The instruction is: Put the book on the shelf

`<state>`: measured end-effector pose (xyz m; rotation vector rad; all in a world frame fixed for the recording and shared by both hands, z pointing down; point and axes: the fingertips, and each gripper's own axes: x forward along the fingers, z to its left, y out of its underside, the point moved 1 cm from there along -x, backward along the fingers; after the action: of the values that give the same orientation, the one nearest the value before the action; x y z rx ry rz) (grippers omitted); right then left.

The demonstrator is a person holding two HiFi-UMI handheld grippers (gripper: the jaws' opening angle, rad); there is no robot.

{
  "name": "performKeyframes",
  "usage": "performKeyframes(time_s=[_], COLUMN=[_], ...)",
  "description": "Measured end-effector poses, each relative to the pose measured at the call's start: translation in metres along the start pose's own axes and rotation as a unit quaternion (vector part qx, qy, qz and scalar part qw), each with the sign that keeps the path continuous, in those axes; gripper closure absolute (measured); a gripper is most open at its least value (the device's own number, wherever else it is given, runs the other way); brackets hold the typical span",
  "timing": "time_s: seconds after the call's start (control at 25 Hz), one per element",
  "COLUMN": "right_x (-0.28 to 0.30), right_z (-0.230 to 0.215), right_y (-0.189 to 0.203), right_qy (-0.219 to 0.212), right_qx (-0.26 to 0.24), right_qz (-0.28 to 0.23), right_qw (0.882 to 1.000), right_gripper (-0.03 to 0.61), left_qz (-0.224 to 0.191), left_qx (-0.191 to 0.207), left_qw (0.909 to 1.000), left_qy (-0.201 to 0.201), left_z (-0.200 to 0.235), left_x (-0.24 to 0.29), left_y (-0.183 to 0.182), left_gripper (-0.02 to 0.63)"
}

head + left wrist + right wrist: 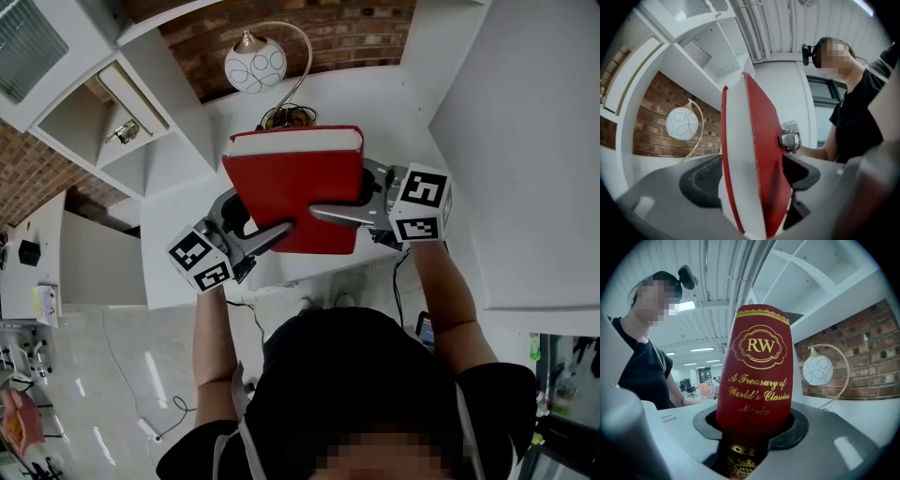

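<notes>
A red hardcover book (295, 187) hangs flat above the white desk, its page edge facing away from me. My right gripper (328, 214) is shut on it from the right. In the right gripper view the gold-lettered spine (757, 371) stands clamped between the pads. My left gripper (272, 234) reaches in from the lower left, one finger over the cover and one under it. In the left gripper view the book (759, 164) stands edge-on between wide jaws, and the left pad (701, 180) stands off from it. The white shelf unit (122, 131) is at the upper left.
A globe lamp (255, 66) with a curved brass stem stands on the desk (375, 103) against the brick wall, just beyond the book. A small brass object (127, 133) lies in one shelf compartment. Cables (164, 412) trail over the floor below.
</notes>
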<state>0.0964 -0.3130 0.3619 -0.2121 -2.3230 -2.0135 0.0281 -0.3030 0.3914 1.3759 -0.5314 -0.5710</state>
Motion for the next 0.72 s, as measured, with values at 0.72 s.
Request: performKeyframes(time_s=[0.72], right_x=[-0.015], right_z=[-0.027], right_y=[-0.033], right_qy=[0.214], right_qx=[0.000], right_qz=[-0.033], right_qw=[0.976], right_gripper=[0.367], left_qz=[-0.060], left_qx=[0.058], left_qw=[0.9685], left_qy=[-0.234], left_z=[0.026], left_x=[-0.013], left_y=[-0.043], left_gripper=[0.446])
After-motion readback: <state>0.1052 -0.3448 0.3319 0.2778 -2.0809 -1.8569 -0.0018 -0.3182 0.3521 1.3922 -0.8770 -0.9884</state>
